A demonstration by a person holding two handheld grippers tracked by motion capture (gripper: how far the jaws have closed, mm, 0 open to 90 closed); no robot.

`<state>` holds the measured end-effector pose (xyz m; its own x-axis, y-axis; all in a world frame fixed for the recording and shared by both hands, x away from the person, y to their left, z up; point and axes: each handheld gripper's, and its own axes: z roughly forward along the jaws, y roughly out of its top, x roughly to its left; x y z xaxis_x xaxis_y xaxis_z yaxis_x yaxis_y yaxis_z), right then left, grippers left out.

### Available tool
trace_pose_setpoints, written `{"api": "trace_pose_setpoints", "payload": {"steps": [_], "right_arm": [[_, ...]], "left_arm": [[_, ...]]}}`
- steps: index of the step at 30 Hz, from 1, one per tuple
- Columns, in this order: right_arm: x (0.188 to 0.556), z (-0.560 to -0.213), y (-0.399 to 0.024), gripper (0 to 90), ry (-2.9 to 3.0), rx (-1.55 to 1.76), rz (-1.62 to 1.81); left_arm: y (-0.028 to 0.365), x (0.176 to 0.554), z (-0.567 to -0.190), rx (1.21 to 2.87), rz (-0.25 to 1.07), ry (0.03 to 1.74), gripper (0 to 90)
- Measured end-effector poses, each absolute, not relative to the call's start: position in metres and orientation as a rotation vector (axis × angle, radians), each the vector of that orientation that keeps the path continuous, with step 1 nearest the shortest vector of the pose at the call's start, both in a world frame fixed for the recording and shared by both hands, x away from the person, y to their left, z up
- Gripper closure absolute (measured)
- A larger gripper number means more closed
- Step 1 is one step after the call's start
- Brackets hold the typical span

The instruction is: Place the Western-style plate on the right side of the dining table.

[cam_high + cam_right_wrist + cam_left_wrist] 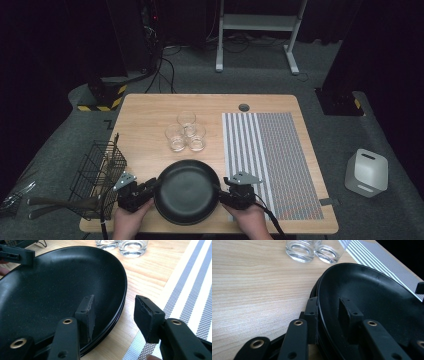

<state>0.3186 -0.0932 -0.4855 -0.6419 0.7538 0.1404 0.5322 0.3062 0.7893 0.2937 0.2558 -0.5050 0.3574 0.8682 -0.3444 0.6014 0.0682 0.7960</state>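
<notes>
Because the stack of black plates (186, 191) sat at the near table edge, the left gripper (329, 315) straddled its nine o'clock rim, jaws seemingly closed on it, while the right gripper (115, 312) bracketed the three o'clock rim with its outer jaw clear, apparently for a two-handed lift.

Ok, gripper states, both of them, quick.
Left gripper: jaws astride the rim of the black plates; whether they pinch cannot be told.
Right gripper: open, one jaw inside the plates' rim, the other outside, clear of it.
</notes>
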Motion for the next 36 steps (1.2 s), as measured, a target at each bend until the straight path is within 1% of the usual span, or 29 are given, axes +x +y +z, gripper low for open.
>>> {"api": "trace_pose_setpoints", "payload": {"steps": [4,11,14,20,22,29,33,36], "right_arm": [[0.319,-0.488,-0.092,52.4,2.324,1.192,1.252],[0.321,-0.493,-0.091,53.0,2.337,1.243,1.237],[0.321,-0.494,-0.091,53.2,2.346,1.258,1.237],[0.322,-0.496,-0.091,57.6,2.384,1.28,1.269],[0.321,-0.498,-0.089,56.8,2.412,1.271,1.259],[0.322,-0.498,-0.087,55.9,2.401,1.343,1.268],[0.321,-0.498,-0.089,61.1,2.394,1.379,1.267],[0.321,-0.498,-0.089,61.6,2.395,1.374,1.266]], "left_arm": [[0.256,0.294,-0.506,1.627,0.342,1.336,70.0],[0.261,0.294,-0.507,1.588,0.278,1.347,69.9],[0.262,0.293,-0.507,1.588,0.27,1.351,69.9],[0.261,0.286,-0.506,1.609,0.285,1.336,67.5],[0.261,0.28,-0.507,1.594,0.283,1.338,67.5],[0.259,0.278,-0.508,1.576,0.279,1.345,66.5],[0.259,0.279,-0.509,1.564,0.268,1.347,66.4],[0.259,0.28,-0.51,1.552,0.245,1.341,66.4]]}}
